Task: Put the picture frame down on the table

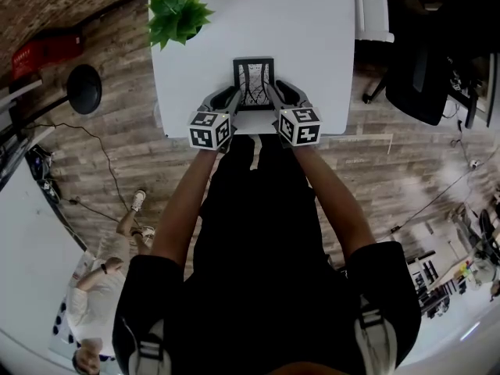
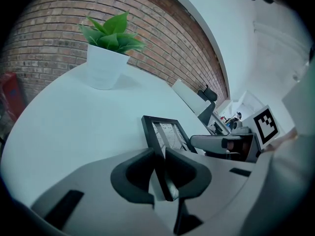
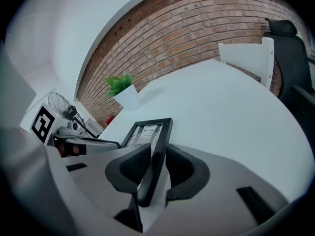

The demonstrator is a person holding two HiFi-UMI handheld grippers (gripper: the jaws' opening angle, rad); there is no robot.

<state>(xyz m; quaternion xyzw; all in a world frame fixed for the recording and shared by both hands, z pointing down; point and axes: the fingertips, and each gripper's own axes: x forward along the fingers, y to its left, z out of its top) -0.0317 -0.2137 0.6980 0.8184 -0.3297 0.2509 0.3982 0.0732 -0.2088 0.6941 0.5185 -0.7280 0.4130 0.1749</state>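
A black picture frame (image 1: pixel 254 82) with a pale line drawing sits over the near edge of the white table (image 1: pixel 312 22). My left gripper (image 1: pixel 233 98) is shut on its left side and my right gripper (image 1: pixel 274 94) on its right side. In the left gripper view the jaws (image 2: pixel 158 155) pinch the frame (image 2: pixel 166 132) at its edge, and the right gripper (image 2: pixel 224 144) shows beyond. The right gripper view shows those jaws (image 3: pixel 157 152) clamped on the frame (image 3: pixel 146 132) too. I cannot tell whether the frame touches the tabletop.
A green plant in a white pot (image 1: pixel 176 14) stands at the table's far left corner. A white chair (image 1: pixel 373 6) and a black office chair (image 1: pixel 422 76) stand right of the table. A person (image 1: pixel 101 287) sits on the floor at lower left.
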